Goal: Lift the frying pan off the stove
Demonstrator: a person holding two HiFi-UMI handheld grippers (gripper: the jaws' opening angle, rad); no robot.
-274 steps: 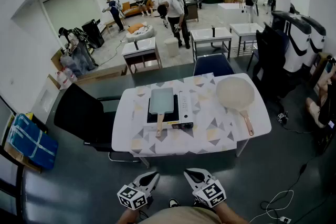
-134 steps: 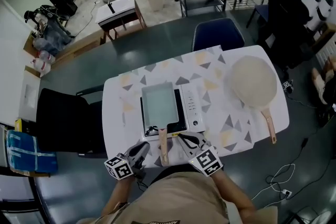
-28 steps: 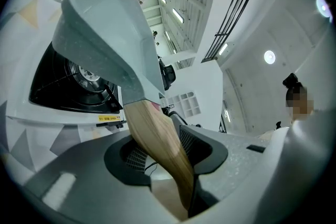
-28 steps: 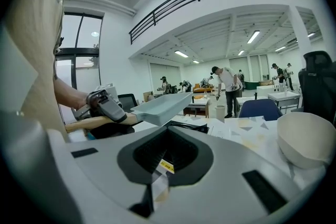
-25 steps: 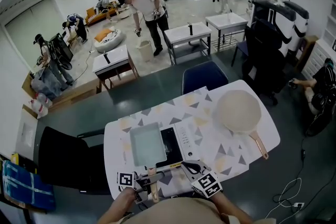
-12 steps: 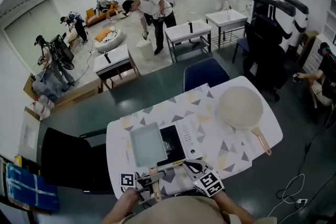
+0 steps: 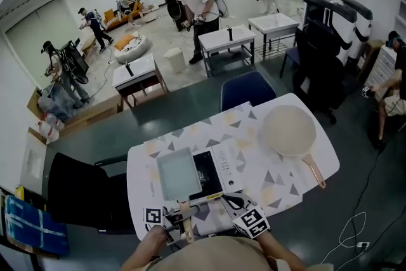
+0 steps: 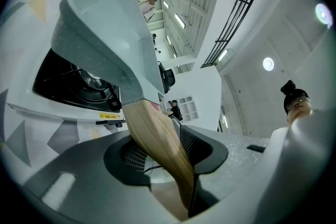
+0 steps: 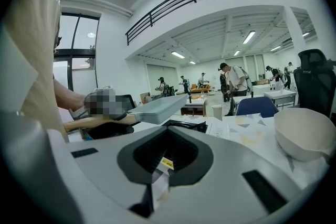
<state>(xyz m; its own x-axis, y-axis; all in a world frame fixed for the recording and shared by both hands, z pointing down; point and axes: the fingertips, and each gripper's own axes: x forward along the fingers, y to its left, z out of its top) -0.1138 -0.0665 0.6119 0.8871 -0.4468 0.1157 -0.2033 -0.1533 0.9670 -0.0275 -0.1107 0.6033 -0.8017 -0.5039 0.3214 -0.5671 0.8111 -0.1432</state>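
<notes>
- Frying pan (image 7: 178, 175) is shifted leftward over stove (image 7: 219, 169) since earlier.
- Handle (image 8: 157, 139) is clamped by left gripper (image 7: 179, 218); right gripper (image 7: 233, 201) is spread, empty.
- Pan may be tipped by its own weight.

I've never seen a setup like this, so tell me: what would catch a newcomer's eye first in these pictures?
First, the grey rectangular frying pan, gripped by its wooden handle in the left tool and held up above the black stove at the table's near edge. Then the round cream pan resting on the table's right side, and the crowd of people working in the hall behind.
</notes>
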